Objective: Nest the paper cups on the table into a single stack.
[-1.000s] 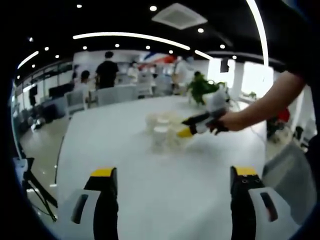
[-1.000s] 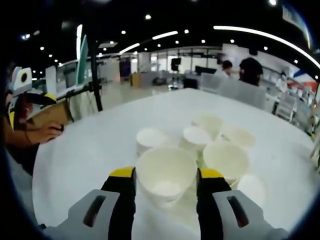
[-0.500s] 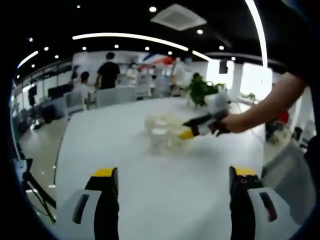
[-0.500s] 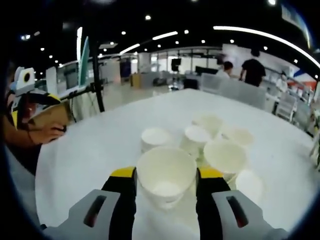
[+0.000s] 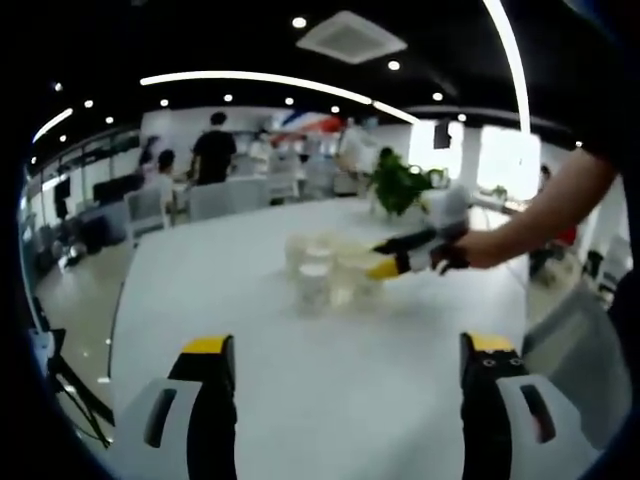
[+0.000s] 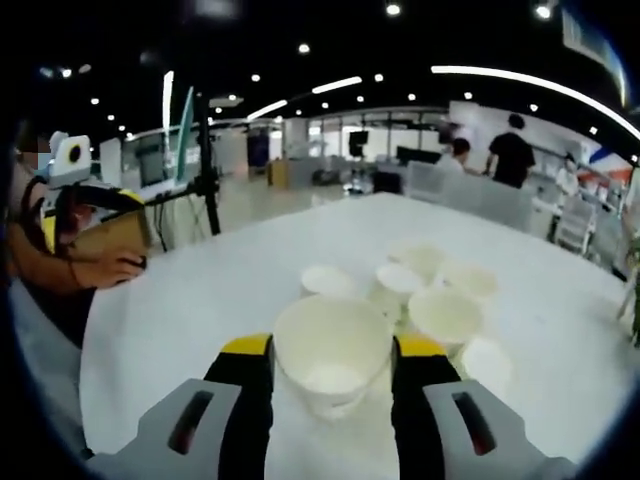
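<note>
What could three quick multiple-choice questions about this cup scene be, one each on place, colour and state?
1. Where is the cup nearest the right camera?
A. Between the right tongs
B. On the floor
C. Atop the plant

2. What colour are the tongs' tips?
A. Red
B. Yellow
C. Green

3. How are the left tongs?
A. Shut on a cup
B. Shut on a spoon
C. Open, holding nothing

Answers: 1 A, both jaws press the cup's sides. 2 B, yellow caps top each jaw. 3 C, bare table shows between the wide-apart jaws.
</note>
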A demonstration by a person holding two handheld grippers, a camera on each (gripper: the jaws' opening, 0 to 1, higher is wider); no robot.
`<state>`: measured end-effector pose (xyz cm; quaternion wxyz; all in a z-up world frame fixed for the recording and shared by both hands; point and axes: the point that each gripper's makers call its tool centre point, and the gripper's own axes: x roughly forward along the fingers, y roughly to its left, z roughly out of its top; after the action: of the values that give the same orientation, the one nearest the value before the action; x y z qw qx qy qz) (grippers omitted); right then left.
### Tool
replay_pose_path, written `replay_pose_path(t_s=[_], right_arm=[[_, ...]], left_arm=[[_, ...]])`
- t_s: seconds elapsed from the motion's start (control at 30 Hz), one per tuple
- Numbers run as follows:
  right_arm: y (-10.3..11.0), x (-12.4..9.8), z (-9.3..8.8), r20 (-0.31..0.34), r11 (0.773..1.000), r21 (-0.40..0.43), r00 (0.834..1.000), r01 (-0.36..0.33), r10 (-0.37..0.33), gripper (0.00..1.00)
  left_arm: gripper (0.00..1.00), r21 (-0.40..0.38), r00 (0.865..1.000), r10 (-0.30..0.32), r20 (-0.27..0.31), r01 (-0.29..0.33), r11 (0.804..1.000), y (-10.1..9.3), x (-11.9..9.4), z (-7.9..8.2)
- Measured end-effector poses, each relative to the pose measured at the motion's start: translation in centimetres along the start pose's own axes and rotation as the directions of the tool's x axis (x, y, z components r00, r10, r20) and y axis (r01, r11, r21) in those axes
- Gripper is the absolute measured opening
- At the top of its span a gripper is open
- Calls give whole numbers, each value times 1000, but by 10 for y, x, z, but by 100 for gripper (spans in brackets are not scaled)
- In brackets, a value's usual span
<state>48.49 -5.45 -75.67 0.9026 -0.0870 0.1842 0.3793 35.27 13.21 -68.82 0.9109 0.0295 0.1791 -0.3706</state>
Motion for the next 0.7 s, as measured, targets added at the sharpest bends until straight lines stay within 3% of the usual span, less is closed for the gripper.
replay_pose_path(t_s=[0.7], right_arm=[[15, -26, 21, 54, 995, -47, 994, -92, 94, 43]], left_arm=[[95, 29, 1000, -14, 5, 14, 999, -5, 8, 9]])
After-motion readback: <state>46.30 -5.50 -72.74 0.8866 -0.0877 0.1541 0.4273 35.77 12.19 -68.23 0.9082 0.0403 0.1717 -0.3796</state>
